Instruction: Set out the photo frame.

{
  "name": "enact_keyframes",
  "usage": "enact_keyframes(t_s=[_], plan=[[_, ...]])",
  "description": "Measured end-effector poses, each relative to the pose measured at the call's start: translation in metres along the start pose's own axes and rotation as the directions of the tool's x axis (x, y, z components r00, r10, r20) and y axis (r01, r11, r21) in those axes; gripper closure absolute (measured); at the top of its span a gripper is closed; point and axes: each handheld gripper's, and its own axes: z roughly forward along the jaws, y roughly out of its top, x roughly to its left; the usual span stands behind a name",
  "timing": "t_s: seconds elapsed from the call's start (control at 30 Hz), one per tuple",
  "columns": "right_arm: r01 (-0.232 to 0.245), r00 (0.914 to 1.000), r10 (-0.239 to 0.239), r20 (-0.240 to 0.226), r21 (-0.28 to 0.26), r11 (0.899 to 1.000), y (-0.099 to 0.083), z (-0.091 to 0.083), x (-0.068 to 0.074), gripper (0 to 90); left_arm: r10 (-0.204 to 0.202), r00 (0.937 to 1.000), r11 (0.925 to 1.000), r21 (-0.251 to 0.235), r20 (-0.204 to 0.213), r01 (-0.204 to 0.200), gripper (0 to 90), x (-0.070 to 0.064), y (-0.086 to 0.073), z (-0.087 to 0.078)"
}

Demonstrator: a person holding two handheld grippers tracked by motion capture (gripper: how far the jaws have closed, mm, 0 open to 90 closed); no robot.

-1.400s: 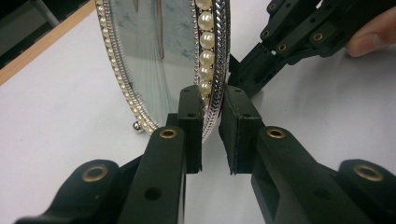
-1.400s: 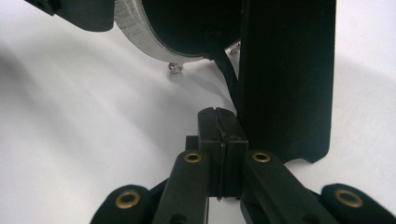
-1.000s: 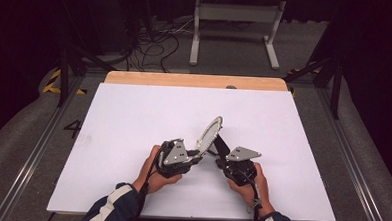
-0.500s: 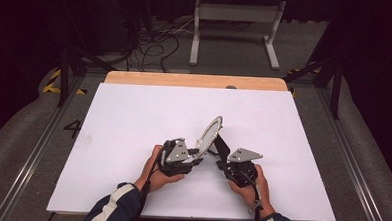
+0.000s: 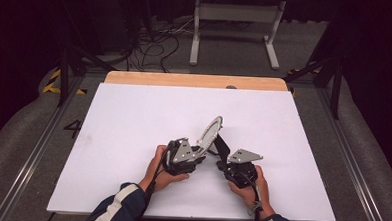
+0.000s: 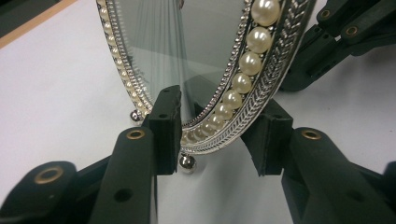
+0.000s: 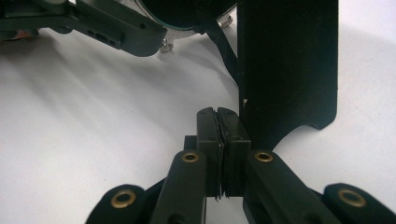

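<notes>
A person sits at the white counter [image 5: 132, 138] and holds a claw in each hand. Between the two claws stands a small oval mirror [image 5: 210, 132]. It has a shiny silver frame with a row of little pearls [image 6: 247, 65] around the glass. The mirror is near the middle of the counter, a bit closer to the person, and it leans back.

The left claw [image 6: 215, 135] is around the bottom edge of the mirror. Its two black jaws sit one on each side of the frame. The left jaw is right up against the front of the mirror. The right jaw is behind the frame, and I cannot tell if it touches. A small silver ball foot [image 6: 187, 163] under the frame rests on the counter, and another one [image 6: 135, 115] sits farther back.

The right claw [image 7: 218, 140] is closed tight. Its two jaws press together with something very thin between them, but I cannot tell what it is. Just beside this claw stands the black back stand [image 7: 287, 60] of the mirror, tall and dark, with its foot on the counter.

From above, the left hand [image 5: 162, 170] and the right hand [image 5: 253, 185] are close together near the front edge of the counter. Each claw has a grey plate on top. The sleeves are dark blue with white stripes.
</notes>
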Motion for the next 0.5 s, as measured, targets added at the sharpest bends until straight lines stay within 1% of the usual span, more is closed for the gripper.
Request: enact_keyframes(t_s=[0.1, 0.17, 0.2, 0.27, 0.33, 0.4, 0.43, 0.5], plan=[[-0.001, 1.0, 0.001, 0.005, 0.002, 1.0, -0.0007, -0.0003, 0.0007, 88.9, 0.019, 0.9997, 0.9998, 0.0, -0.013, -0.019, 62.2, -0.0009, 0.0006, -0.0009], [-0.001, 1.0, 0.001, 0.006, -0.001, 1.0, -0.0009, -0.0006, 0.0008, 89.0, 0.021, 0.9996, 0.9998, 0.001, -0.018, -0.021, 63.6, -0.0016, 0.0008, -0.0012], [-0.003, 0.9999, 0.003, 0.014, -0.007, 1.0, -0.0013, -0.0014, 0.001, 89.1, 0.031, 0.9991, 0.9995, 0.001, -0.029, -0.031, 64.6, -0.0025, 0.0013, -0.0022], [-0.007, 0.9998, 0.007, 0.016, -0.011, 1.0, -0.0017, -0.0016, 0.0011, 89.3, 0.042, 0.9984, 0.9991, 0.004, -0.038, -0.042, 65.7, -0.0034, 0.0017, -0.0029], [-0.007, 0.9998, 0.007, 0.021, -0.009, 1.0, -0.002, -0.0011, 0.0016, 89.5, 0.06, 0.9968, 0.9982, 0.01, -0.054, -0.059, 66.7, -0.0051, 0.002, -0.0036], [-0.008, 0.9996, 0.008, 0.026, -0.009, 1.0, -0.0022, -0.0006, 0.0018, 89.8, 0.064, 0.996, 0.9979, 0.012, -0.061, -0.064, 68.7, -0.0064, 0.002, -0.0044], [-0.008, 0.9996, 0.008, 0.026, -0.009, 1.0, -0.0022, -0.0006, 0.0018, 89.8, 0.08, 0.9944, 0.9968, 0.017, -0.07, -0.079, 68.7, -0.0074, 0.0022, -0.0051], [-0.006, 0.9996, 0.006, 0.029, -0.008, 1.0, -0.0022, -0.0004, 0.0021, 90.0, 0.096, 0.9926, 0.9952, 0.026, -0.074, -0.094, 70.1, -0.0091, 0.0022, -0.0065]])
